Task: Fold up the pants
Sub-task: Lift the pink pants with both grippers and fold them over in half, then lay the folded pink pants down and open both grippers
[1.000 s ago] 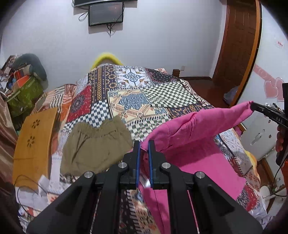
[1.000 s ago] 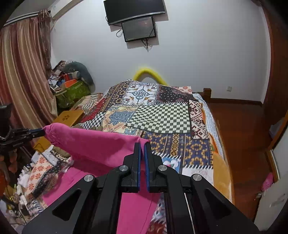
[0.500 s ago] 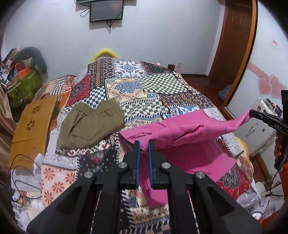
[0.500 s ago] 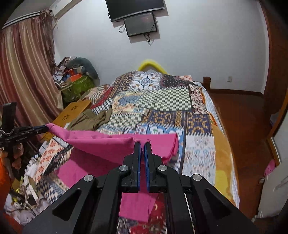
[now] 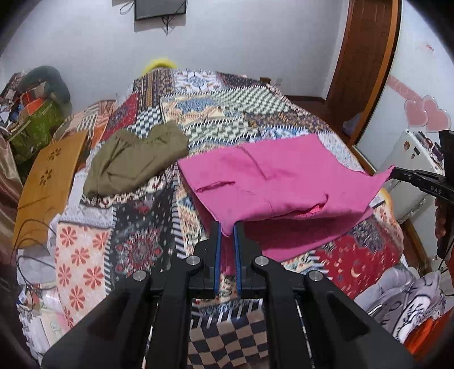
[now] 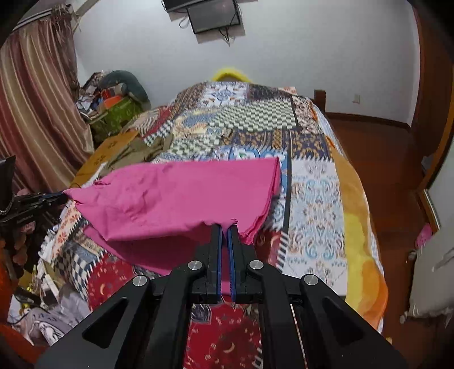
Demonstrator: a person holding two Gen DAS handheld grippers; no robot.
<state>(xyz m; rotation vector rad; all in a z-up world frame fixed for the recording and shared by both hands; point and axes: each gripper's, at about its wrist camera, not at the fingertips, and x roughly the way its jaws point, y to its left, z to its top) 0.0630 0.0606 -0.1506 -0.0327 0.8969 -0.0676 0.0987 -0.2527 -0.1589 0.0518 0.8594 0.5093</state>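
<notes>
Both grippers, left (image 5: 226, 228) and right (image 6: 225, 228), are pinching one edge of the pink pants (image 5: 272, 181) (doubled over, creased). Fabric is stretching between them, its far fold lying on the patchwork bed (image 5: 142, 249) beside olive shorts (image 5: 133, 161).

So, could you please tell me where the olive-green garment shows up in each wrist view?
Left wrist view: the olive-green garment lies left of centre on the patchwork bedspread, just left of the pink pants.
Right wrist view: it shows small at middle left, above and beyond the pink pants.
Shared landmark: the wall screen above the bed's far end.
</notes>
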